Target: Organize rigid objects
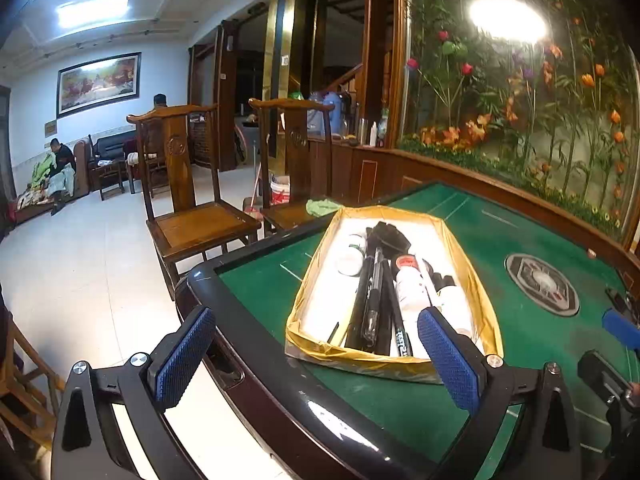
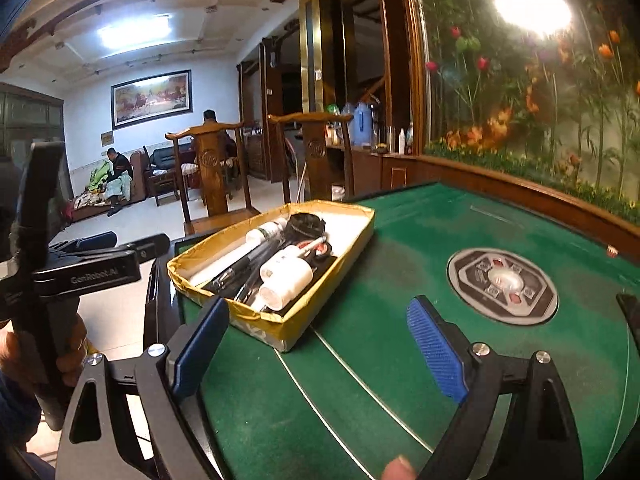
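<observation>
Blue-padded fingers (image 2: 436, 356) of the right gripper (image 2: 320, 344) are seen spread wide over the green bench (image 2: 400, 360), with nothing between them; they are released. Likewise, the left gripper (image 1: 320, 356) is held with its fingers (image 1: 184, 356) parted and empty, framing the near end of the tray (image 1: 484, 312), which lies just ahead of it near the bench's left edge. Inside this yellow-taped tray, the rigid objects are gathered: black pens (image 1: 376, 300) laid lengthwise side by side, a white bottle (image 1: 412, 284) beside them, and a black clip-like piece (image 1: 390, 236) at the far end; a white tube (image 2: 240, 248) is also seen from the right view. Laying them parallel is judged to be what lets them fit the narrow tray. No loose item can be made out on the felt apart from the round panel (image 2: 502, 284) set in the bench's centre, so the sorting is judged to be nearly or fully done. Both grippers appear to be kept clear of the tray, probably so that nothing inside is disturbed.
</observation>
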Demonstrator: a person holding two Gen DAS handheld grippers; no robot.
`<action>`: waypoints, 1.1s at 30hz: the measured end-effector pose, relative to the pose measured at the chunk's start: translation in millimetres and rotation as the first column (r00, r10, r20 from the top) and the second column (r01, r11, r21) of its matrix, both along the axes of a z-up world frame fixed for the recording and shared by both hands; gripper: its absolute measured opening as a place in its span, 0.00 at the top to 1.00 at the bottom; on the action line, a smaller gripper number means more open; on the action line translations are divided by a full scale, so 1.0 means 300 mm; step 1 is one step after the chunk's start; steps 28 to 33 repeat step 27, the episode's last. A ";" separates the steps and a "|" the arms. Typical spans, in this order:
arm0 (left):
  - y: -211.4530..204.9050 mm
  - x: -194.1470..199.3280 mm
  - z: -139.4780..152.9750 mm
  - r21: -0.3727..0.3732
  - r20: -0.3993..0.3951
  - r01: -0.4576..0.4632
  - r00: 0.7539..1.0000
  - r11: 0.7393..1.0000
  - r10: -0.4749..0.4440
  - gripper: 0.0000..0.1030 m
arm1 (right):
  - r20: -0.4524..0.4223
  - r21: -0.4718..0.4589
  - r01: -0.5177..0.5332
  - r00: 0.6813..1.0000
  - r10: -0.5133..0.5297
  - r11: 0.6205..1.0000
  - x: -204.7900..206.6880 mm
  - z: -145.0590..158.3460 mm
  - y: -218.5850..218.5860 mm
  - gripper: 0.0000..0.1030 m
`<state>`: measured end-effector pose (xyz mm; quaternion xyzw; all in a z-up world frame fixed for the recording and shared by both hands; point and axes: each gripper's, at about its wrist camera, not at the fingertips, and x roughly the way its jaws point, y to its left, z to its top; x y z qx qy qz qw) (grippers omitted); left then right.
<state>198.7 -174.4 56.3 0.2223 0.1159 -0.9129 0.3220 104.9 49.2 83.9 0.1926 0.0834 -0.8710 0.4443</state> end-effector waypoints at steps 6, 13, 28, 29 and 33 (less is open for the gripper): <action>-0.002 0.000 -0.012 -0.006 0.009 -0.010 1.000 1.000 0.010 0.01 | 0.028 0.003 0.004 1.000 -0.004 1.000 -0.019 -0.007 -0.005 0.11; 0.013 -0.009 -0.020 -0.055 0.049 -0.034 0.998 0.998 0.036 0.01 | 0.015 0.010 0.000 1.000 0.000 1.000 -0.016 -0.010 -0.013 0.11; 0.030 -0.017 -0.032 -0.122 0.162 -0.026 0.986 0.992 0.046 0.01 | 0.017 0.008 0.006 1.000 -0.006 1.000 -0.011 -0.013 -0.013 0.11; 0.030 -0.017 -0.032 -0.122 0.162 -0.026 0.986 0.992 0.046 0.01 | 0.017 0.008 0.006 1.000 -0.006 1.000 -0.011 -0.013 -0.013 0.11; 0.030 -0.017 -0.032 -0.122 0.162 -0.026 0.986 0.992 0.046 0.01 | 0.017 0.008 0.006 1.000 -0.006 1.000 -0.011 -0.013 -0.013 0.11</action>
